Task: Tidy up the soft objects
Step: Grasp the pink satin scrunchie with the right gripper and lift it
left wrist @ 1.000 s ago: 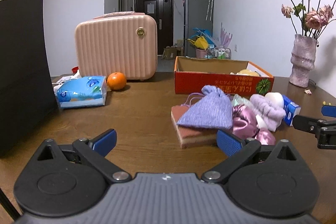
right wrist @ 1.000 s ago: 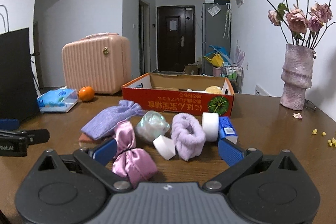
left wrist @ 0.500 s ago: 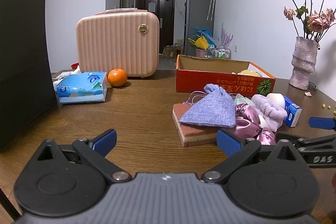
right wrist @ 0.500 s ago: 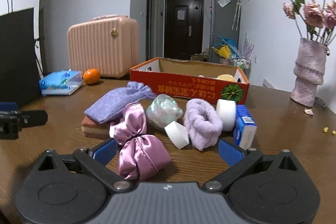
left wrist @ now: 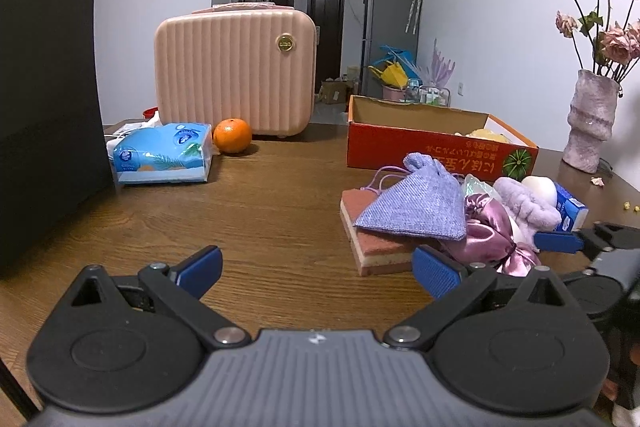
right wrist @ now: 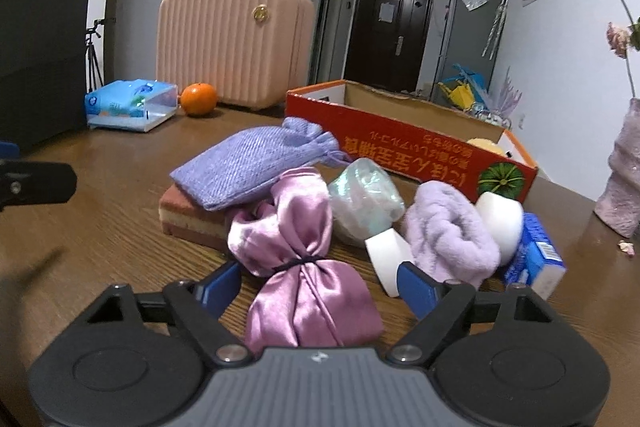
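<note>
Two grippers over wooden table (left wrist: 260, 195), soft items heaped in front of red cardboard box (right wrist: 400, 147).

Right gripper (right wrist: 318, 289): jaws apart, just been closing. Pink satin pouch (right wrist: 304, 299) between the blue pads, lower lobe of pouch in the gap; pads (right wrist: 220, 287) not seen pressing on the fabric, a sliver of table visible on either side.

Left gripper (left wrist: 316, 267): jaws wide apart, nothing between, only bare table ahead. Points at the near left corner of the heap.

Layout of heap, right wrist view:
- Lavender drawstring bag (right wrist: 248, 167) lying across pink layered sponge (right wrist: 188, 219), left side of heap.
- Satin pouch just in front of bag, upper lobe touching it.
- Iridescent bundle (right wrist: 364, 199) behind pouch, to its right.
- White tape roll (right wrist: 390, 259) leaning between bundle and fluffy purple scrunchie (right wrist: 448, 231).
- White round item (right wrist: 500, 223) and blue carton (right wrist: 536, 263) at the right end.

Box open at top; something yellow inside near its right end, kind not clear.

Far side of table: pink suitcase (left wrist: 236, 71), orange (left wrist: 232, 135), tissue pack (left wrist: 162, 155). Black bag (left wrist: 44, 99) at left, vase (left wrist: 592, 127) with dried roses at right.
</note>
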Available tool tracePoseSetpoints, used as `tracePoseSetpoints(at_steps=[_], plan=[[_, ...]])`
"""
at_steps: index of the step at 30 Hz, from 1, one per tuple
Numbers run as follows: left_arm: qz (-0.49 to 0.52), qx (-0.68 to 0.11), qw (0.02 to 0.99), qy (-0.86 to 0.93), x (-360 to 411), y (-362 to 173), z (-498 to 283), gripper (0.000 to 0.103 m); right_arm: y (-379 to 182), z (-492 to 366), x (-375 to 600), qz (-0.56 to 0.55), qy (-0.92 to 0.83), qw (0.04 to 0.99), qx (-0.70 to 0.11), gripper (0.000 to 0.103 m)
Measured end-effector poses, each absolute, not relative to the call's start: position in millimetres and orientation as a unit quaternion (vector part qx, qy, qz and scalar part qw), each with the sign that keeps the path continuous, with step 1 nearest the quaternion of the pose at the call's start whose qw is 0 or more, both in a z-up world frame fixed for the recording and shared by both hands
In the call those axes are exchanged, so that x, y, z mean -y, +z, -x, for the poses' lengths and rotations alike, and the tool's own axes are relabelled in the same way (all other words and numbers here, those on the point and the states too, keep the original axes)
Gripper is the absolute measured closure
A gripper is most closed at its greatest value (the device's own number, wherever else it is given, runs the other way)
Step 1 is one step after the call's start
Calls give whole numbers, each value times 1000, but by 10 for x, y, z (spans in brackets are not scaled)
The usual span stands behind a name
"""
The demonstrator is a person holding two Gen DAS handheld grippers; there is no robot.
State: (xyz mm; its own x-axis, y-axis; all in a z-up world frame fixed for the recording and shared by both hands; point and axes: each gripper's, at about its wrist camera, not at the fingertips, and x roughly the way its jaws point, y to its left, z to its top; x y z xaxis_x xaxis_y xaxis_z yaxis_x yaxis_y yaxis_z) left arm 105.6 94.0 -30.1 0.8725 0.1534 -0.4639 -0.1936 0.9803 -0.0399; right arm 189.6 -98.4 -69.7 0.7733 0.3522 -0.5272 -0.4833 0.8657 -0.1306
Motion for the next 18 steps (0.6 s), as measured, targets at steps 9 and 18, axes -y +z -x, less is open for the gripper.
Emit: tracePoseSetpoints(at_steps=[9, 18], plan=[[48, -242, 965, 85, -959, -317, -1070, 0, -757, -2044, 1016, 103, 248, 917, -295, 65], [56, -244, 964, 86, -992, -334, -1094, 0, -675, -1848, 1055, 112, 241, 931, -249, 76]])
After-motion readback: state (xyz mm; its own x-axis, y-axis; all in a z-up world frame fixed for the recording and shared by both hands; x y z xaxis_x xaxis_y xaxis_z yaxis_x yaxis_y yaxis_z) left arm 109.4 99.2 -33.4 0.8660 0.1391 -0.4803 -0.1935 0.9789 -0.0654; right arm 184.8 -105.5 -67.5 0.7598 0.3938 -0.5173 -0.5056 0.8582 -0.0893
